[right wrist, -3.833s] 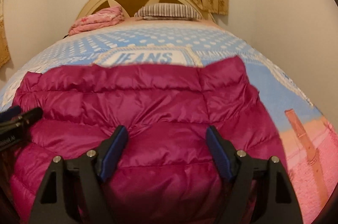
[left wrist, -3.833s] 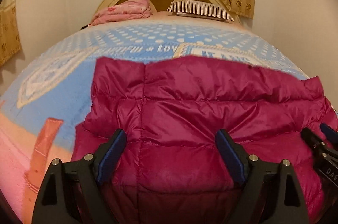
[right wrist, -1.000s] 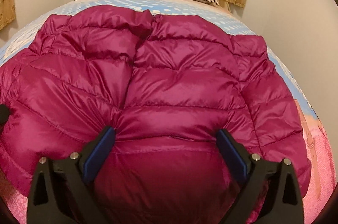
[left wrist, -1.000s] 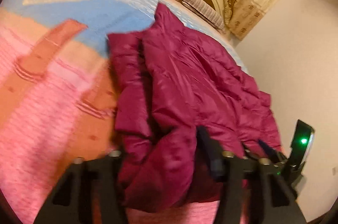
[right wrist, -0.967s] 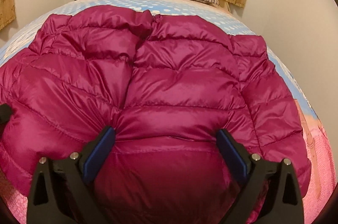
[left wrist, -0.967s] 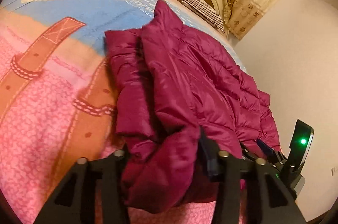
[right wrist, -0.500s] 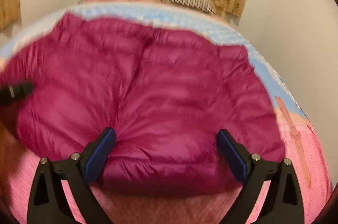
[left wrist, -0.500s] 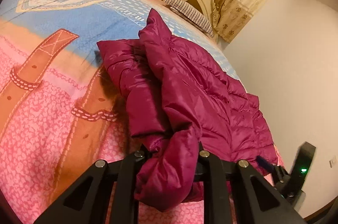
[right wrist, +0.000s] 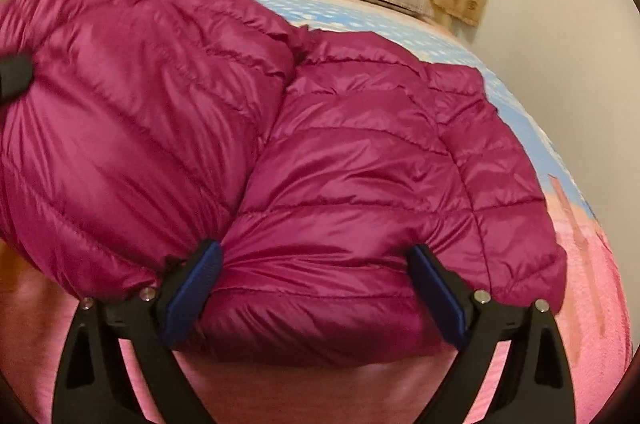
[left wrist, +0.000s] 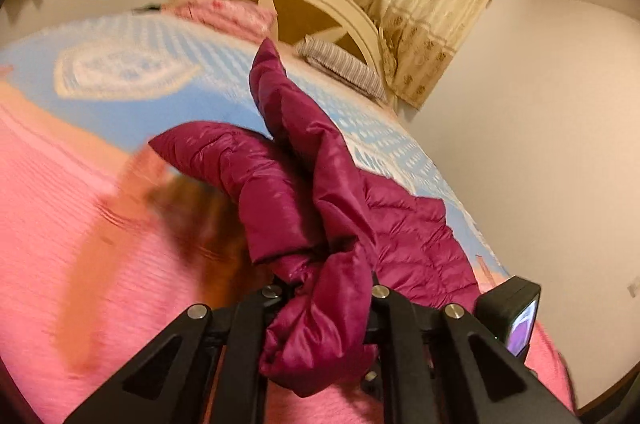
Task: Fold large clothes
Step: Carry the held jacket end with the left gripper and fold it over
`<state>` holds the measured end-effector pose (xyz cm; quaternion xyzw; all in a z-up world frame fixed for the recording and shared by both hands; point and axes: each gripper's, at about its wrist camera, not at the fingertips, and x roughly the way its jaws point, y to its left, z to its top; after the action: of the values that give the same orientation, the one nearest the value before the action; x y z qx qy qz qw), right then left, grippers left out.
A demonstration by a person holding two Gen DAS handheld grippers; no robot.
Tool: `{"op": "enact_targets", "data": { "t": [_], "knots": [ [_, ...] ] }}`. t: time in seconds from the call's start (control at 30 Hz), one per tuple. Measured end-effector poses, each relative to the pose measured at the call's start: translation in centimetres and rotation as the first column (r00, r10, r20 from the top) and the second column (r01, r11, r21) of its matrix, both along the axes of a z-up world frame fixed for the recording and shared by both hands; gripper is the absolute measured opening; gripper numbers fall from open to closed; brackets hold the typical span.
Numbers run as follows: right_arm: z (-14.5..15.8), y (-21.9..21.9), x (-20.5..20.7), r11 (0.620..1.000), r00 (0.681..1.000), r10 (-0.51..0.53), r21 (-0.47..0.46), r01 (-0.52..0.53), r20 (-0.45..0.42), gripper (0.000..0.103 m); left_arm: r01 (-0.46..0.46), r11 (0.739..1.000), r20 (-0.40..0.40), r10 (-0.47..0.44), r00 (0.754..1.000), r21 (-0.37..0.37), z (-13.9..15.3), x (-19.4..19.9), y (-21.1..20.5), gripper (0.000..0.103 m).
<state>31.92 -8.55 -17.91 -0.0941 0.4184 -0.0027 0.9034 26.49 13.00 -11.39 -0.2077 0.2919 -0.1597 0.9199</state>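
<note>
A magenta quilted puffer jacket (right wrist: 360, 152) lies on the bed's pink and blue blanket (right wrist: 360, 396). My left gripper (left wrist: 324, 304) is shut on a bunched edge of the jacket (left wrist: 320, 324) and lifts it, so the left half stands up off the bed. My right gripper (right wrist: 314, 298) is open, its blue-padded fingers (right wrist: 192, 296) spread on either side of the jacket's near hem, resting low against it. The left gripper's tip (right wrist: 14, 74) shows at the left edge of the right wrist view.
A cream headboard (left wrist: 320, 0) stands at the far end with a folded pink cloth (left wrist: 224, 12) and a striped pillow (left wrist: 340, 60). Beige curtains (left wrist: 420, 4) hang behind. A white wall (left wrist: 540, 144) runs along the bed's right side. The right gripper's body (left wrist: 508, 308) is nearby.
My left gripper closed on the jacket's edge and raised it, lifting the left half up and over. My right gripper stayed open at the hem.
</note>
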Motion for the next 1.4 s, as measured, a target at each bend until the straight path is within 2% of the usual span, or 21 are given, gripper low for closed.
{"op": "enact_targets", "data": {
  "t": [0.13,0.27,0.33,0.4,0.53,0.63,0.7,0.77,0.87,0.9,1.0,1.07,1.17,1.27,1.4],
  "knots": [
    [1.1,3.8,-0.8,0.989,0.989,0.147,0.016,-0.147,0.009,0.094,-0.039,0.995,0.051,0.034,0.998,0.091,2.6,-1.1,0.8,0.011],
    [4.3,1.6,-2.4,0.983,0.981,0.178,0.036,-0.182,0.082,0.094,-0.021,0.987,0.097,0.006,0.995,0.158,4.5,-1.0,-1.0,0.011],
    [5.9,-2.0,-3.3,0.988,0.982,0.148,0.028,-0.152,0.121,0.096,0.015,0.982,0.123,-0.039,0.992,0.190,5.2,-0.9,-3.5,0.011],
    [6.6,-6.0,-3.7,0.996,0.988,0.077,0.029,-0.081,0.134,0.096,0.052,0.973,0.143,-0.086,0.986,0.226,5.7,-0.7,-6.2,0.011],
    [5.7,-14.7,-3.8,0.995,0.988,-0.098,0.033,0.095,0.115,0.096,0.153,0.945,0.151,-0.203,0.968,0.288,5.8,0.1,-12.9,0.011],
    [4.5,-18.7,-5.5,0.981,0.977,-0.190,0.063,0.185,0.097,0.096,0.214,0.910,0.127,-0.274,0.953,0.356,4.6,0.7,-17.7,0.011],
    [3.9,-20.9,-6.3,0.972,0.969,-0.232,0.062,0.227,0.091,0.096,0.247,0.875,0.105,-0.317,0.943,0.417,3.1,0.8,-21.3,0.011],
    [3.5,-22.5,-7.2,0.963,0.961,-0.266,0.058,0.262,0.078,0.096,0.263,0.829,0.085,-0.347,0.934,0.494,1.3,1.0,-24.5,0.011],
    [3.6,-24.4,-7.9,0.949,0.948,-0.311,0.076,0.306,0.067,0.096,0.295,0.767,0.036,-0.383,0.923,0.570,-1.1,1.5,-28.0,0.012],
    [3.6,-24.9,-8.0,0.945,0.945,-0.321,0.084,0.316,0.064,0.096,0.304,0.751,0.019,-0.387,0.922,0.587,-1.9,1.7,-28.8,0.015],
    [3.5,-26.3,-8.5,0.933,0.935,-0.348,0.119,0.339,0.062,0.096,0.315,0.734,0.003,-0.397,0.918,0.602,-3.1,1.1,-29.6,0.022],
    [2.9,-26.6,-8.6,0.929,0.935,-0.351,0.142,0.341,0.052,0.096,0.318,0.723,-0.005,-0.399,0.917,0.613,-3.3,0.9,-29.7,0.044],
    [1.9,-26.5,-8.3,0.930,0.940,-0.341,0.156,0.333,0.026,0.096,0.314,0.731,0.008,-0.401,0.916,0.606,-2.5,0.6,-29.9,0.062],
    [1.3,-26.6,-8.0,0.931,0.942,-0.335,0.158,0.329,0.014,0.096,0.315,0.742,0.031,-0.411,0.911,0.592,-1.3,-0.8,-30.2,0.068],
    [1.0,-27.1,-8.0,0.927,0.939,-0.343,0.166,0.337,0.008,0.096,0.316,0.708,0.073,-0.460,0.885,0.632,0.4,-3.7,-31.0,0.069]
  ]
}}
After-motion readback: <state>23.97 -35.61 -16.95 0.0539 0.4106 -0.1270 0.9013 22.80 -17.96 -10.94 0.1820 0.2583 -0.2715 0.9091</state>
